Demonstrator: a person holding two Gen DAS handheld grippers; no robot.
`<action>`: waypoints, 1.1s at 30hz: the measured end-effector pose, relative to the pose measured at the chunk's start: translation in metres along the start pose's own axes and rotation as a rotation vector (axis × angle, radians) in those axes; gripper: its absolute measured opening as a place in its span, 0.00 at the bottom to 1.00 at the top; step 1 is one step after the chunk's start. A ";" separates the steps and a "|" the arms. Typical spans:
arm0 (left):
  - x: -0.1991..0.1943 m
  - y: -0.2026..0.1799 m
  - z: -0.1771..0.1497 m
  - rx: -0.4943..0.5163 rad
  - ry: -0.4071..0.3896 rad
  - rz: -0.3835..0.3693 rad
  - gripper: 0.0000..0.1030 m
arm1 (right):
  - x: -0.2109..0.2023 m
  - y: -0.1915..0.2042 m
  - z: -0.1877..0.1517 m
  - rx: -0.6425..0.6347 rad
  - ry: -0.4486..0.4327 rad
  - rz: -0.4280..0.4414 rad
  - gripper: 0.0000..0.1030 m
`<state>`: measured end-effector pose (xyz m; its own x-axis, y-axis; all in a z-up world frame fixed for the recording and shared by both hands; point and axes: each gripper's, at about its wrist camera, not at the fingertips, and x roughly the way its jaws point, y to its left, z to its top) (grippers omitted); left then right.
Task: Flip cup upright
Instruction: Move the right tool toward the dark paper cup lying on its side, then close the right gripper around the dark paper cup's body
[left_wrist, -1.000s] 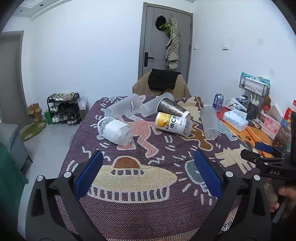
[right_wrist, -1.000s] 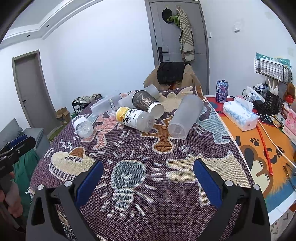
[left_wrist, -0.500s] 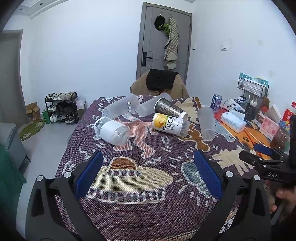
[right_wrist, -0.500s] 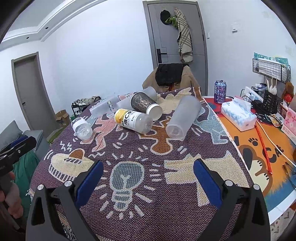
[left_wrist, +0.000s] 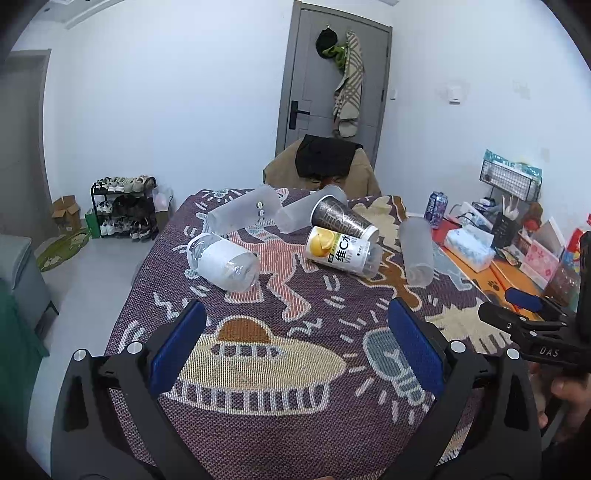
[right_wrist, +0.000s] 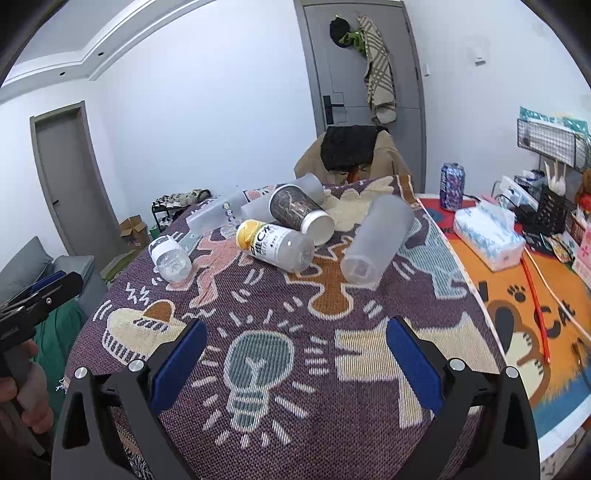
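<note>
Five cups and bottles are being seen lying on the table, behind both tools.

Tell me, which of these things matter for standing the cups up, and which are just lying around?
Part of the job:
- frosted cup on its side
- dark patterned cup on its side
- two more frosted cups, tipped over behind
- left gripper and right gripper, both open

Just lying about:
- yellow-label bottle
- white-label bottle
- tissue box
- soda can
</note>
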<state>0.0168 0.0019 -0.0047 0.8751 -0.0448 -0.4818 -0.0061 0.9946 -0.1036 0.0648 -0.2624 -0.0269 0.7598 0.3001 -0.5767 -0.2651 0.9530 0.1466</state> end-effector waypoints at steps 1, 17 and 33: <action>0.001 0.000 0.002 -0.004 -0.003 0.001 0.95 | 0.001 0.000 0.005 -0.009 -0.006 -0.001 0.93; 0.031 0.026 0.025 -0.089 -0.012 0.076 0.95 | 0.054 -0.018 0.065 -0.069 0.000 -0.033 0.91; 0.074 0.053 0.037 -0.165 0.003 0.138 0.95 | 0.152 -0.022 0.111 -0.145 0.114 0.004 0.74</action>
<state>0.0985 0.0549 -0.0139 0.8588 0.0904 -0.5043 -0.2054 0.9625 -0.1772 0.2520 -0.2331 -0.0289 0.6888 0.2893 -0.6647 -0.3568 0.9335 0.0365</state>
